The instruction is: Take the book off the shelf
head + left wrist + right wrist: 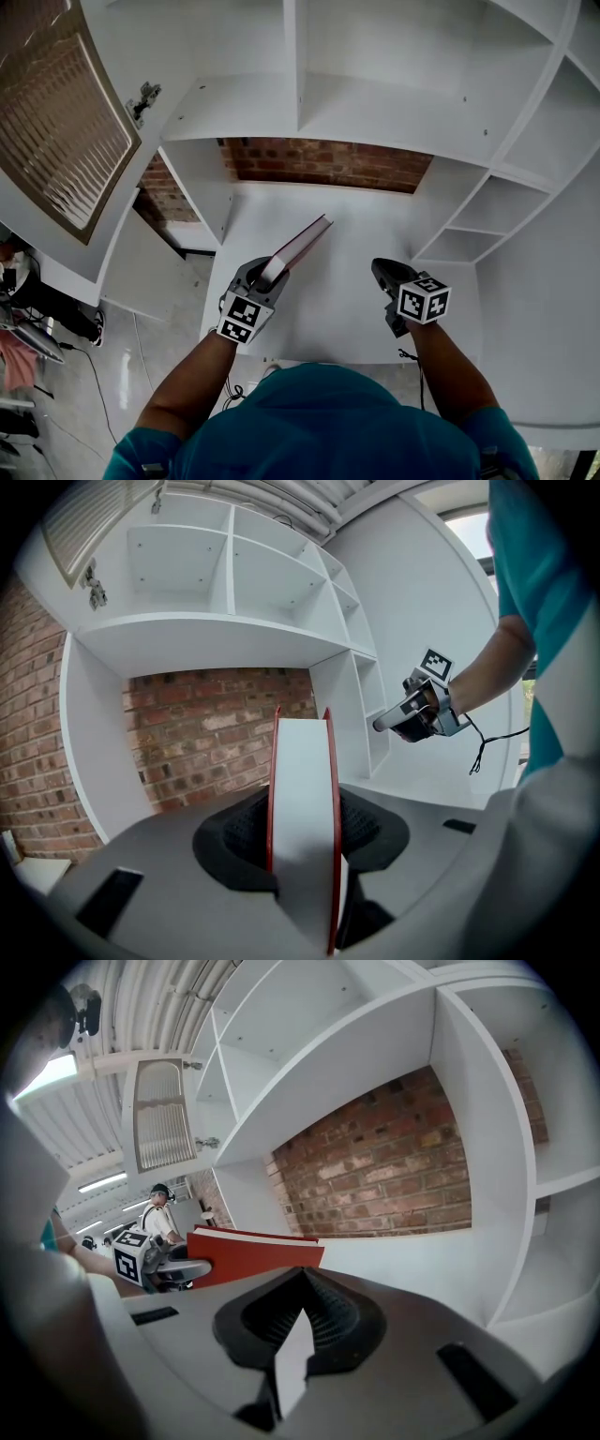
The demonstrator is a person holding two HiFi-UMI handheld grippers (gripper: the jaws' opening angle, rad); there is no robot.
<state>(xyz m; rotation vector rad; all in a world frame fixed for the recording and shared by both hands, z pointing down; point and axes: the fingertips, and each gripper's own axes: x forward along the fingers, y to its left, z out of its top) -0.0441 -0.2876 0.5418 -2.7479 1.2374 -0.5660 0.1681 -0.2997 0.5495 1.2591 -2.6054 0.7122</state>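
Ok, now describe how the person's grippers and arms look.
Both the left gripper and right gripper have grey bodies with dark ribbed fingers, each carrying a white cube of black square markers. A thin black cable trails from the right one. Teal short sleeves.

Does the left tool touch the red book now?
Touching. The left gripper view shows the left tool shut on the book, with one jaw pressing on each red cover.
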